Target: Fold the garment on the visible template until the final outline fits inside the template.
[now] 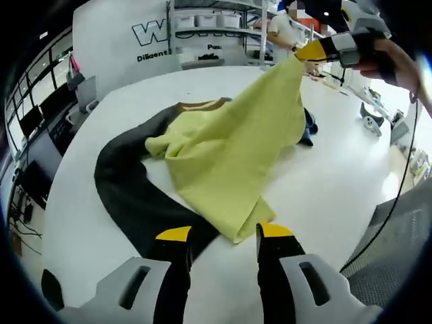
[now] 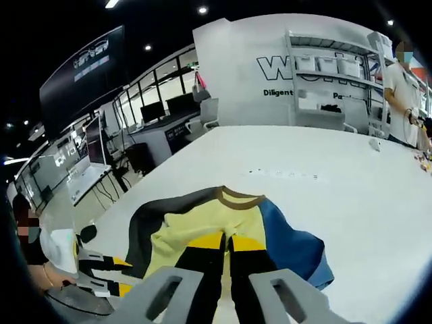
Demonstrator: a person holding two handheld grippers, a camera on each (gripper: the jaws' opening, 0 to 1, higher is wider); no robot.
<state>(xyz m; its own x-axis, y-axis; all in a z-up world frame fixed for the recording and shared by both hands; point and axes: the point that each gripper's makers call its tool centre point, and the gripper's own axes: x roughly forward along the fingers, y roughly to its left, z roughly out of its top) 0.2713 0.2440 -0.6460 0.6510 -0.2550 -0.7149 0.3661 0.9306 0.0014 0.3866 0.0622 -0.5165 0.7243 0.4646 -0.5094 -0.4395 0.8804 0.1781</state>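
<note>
Two tongs work on one garment (image 1: 223,162) that lies on the white table (image 1: 324,196). The right tongs (image 1: 312,51) are pinched tight on the yellow cloth and hold one corner up high. The left tongs (image 1: 225,235) hang just over the near yellow edge with their tips apart, holding nothing.

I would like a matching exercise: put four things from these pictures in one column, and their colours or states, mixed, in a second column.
Things:
1. left gripper
2. right gripper
3. round white table
4. garment's ribbed collar band

Colours or states:
A. brown
B. open, just short of the yellow fabric panel's corner
C. bare and white
D. shut on the lifted yellow fabric

Pairs: 1-B, 2-D, 3-C, 4-A
</note>
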